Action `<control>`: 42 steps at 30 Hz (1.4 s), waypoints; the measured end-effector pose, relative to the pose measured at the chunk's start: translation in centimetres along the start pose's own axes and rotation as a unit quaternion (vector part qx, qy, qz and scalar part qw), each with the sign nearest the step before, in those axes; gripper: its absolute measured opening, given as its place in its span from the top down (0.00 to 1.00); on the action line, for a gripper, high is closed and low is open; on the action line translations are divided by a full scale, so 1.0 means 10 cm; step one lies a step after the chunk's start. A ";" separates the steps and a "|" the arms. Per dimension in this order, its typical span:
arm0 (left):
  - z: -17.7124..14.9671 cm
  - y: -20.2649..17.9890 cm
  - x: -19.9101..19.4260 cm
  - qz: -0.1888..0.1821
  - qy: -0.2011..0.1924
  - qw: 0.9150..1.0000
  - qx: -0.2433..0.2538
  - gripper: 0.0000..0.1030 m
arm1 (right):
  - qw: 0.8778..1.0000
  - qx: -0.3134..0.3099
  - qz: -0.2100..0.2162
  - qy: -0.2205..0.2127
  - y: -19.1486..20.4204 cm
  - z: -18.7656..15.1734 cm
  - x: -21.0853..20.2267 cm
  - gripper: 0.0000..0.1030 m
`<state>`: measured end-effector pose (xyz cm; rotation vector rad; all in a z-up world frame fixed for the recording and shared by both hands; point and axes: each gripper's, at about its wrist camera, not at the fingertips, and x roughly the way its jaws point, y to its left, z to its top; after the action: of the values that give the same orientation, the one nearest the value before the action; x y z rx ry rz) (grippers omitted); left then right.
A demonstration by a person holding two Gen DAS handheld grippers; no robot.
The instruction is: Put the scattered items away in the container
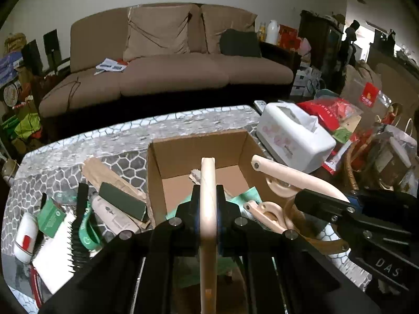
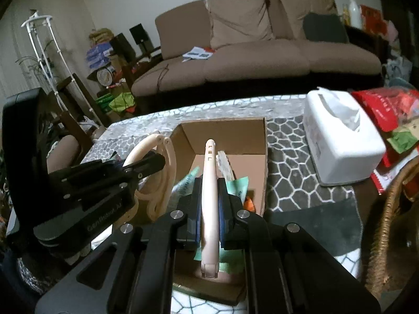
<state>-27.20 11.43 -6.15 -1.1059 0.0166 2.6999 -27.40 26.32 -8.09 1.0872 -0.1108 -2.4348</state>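
Holding one cream plastic folding hanger [image 1: 277, 206] between them, the two grippers are both closed on it above the open cardboard box [image 1: 154, 172]. The left gripper [image 1: 208, 209] pinches one thin cream bar of it edge-on, and the right gripper [image 2: 210, 206] pinches another bar the same way. In the left wrist view the right gripper comes in from the right side and the hanger's curved loops hang over the right wall of the box. Inside the box I count at least two mint-green packets [image 2: 237, 184], one pale brush-like thing [image 2: 225, 164] and a small orange piece [image 2: 249, 204]; this last one is too small to name.

On the patterned grey tablecloth [image 1: 199, 123], left of the box, several items are still lying out: one dark green box [image 1: 123, 201], one white tube [image 1: 112, 214], one black comb [image 1: 78, 230], one green strap [image 1: 87, 231], one green card [image 1: 49, 217], one white bottle with a red label [image 1: 26, 238], and a brown paper bag [image 1: 104, 172] under some of them. To the right of the box stand one white tissue box [image 1: 293, 136], red packaging [image 1: 330, 112] and one wicker basket [image 2: 387, 225]. A brown sofa [image 1: 167, 65] stands behind the table.
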 end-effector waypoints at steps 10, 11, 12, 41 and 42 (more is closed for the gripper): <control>-0.08 -0.06 0.30 0.007 0.017 1.000 0.006 0.91 | 0.998 -0.031 -0.020 0.052 0.06 -0.12 0.39 0.91; -0.09 -0.07 0.30 0.010 0.016 1.000 0.006 0.91 | 0.997 -0.034 -0.025 0.057 0.05 -0.14 0.40 0.91; -0.09 -0.08 0.30 0.013 0.014 1.000 0.007 0.91 | 0.997 -0.032 -0.027 0.059 0.04 -0.14 0.40 0.90; -0.82 0.61 -1.58 0.071 -0.034 0.997 -0.020 0.00 | 0.999 -0.026 0.027 -0.011 0.71 -0.36 -0.82 0.52; -0.91 0.69 -1.63 0.074 -0.030 0.996 -0.030 0.00 | 0.999 -0.037 0.028 -0.006 0.81 -0.40 -0.82 0.46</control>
<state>-11.04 0.51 -1.88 -1.0802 0.0070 2.8814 -16.67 23.26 -3.19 1.0237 -0.0551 -2.3768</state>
